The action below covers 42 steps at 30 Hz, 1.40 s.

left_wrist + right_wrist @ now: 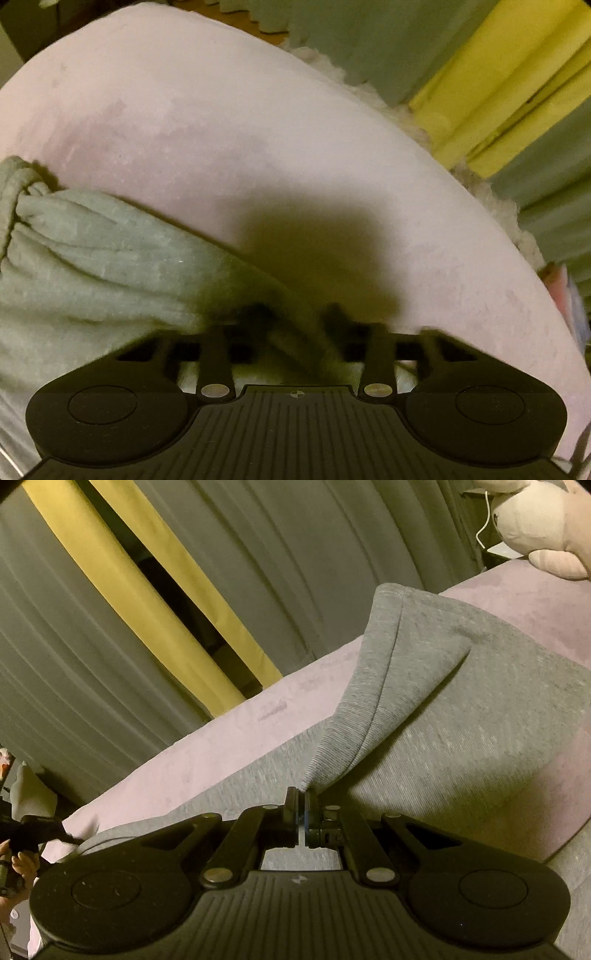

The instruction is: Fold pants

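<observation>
Grey sweatpants [92,258] lie bunched on a pink bed cover [184,110], their cuffed end at the far left of the left wrist view. My left gripper [295,314] points down at their right edge. Its fingers stand apart in shadow, with a fold of the cloth running between them. In the right wrist view the pants [461,720] spread flat across the cover [221,746]. My right gripper [301,794] is shut on a corner of the pants and lifts it into a peaked fold.
Grey curtains [295,554] with a yellow panel [147,609] hang beyond the bed's edge. A pale plush toy [535,517] sits at the far corner of the bed. A white fluffy trim [480,184] runs along the bed's edge. A hand [22,864] holds the other gripper at the left.
</observation>
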Each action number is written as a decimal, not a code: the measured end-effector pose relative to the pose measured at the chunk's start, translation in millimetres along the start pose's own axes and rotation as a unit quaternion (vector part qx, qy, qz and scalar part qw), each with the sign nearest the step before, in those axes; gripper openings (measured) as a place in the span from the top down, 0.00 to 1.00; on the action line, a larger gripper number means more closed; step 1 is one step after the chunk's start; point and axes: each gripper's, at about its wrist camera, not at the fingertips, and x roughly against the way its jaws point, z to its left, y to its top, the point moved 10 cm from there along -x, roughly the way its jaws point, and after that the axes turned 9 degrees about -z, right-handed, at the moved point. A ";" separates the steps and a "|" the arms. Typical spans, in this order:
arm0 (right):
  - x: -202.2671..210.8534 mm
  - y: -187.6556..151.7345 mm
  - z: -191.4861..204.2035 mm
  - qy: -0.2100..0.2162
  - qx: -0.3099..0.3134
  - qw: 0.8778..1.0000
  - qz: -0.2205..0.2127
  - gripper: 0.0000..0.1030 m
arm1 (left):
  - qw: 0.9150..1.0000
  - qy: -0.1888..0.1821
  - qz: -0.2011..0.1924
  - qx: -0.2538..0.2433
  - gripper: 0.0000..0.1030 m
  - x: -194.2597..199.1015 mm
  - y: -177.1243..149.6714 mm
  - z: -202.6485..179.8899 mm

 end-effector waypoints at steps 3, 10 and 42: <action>2.5 -1.6 -1.9 0.003 0.001 1.000 -0.002 0.98 | 0.999 -0.038 0.004 0.023 0.93 8.8 -2.0 11.9; 21.4 9.5 -9.1 -0.005 0.007 1.000 -0.024 1.00 | 0.995 -0.082 -0.057 0.000 0.94 72.6 -24.7 31.8; 6.6 50.6 -49.2 -0.090 -0.061 0.993 -0.039 0.93 | 0.982 -0.135 -0.121 -0.044 0.94 154.4 -94.7 76.5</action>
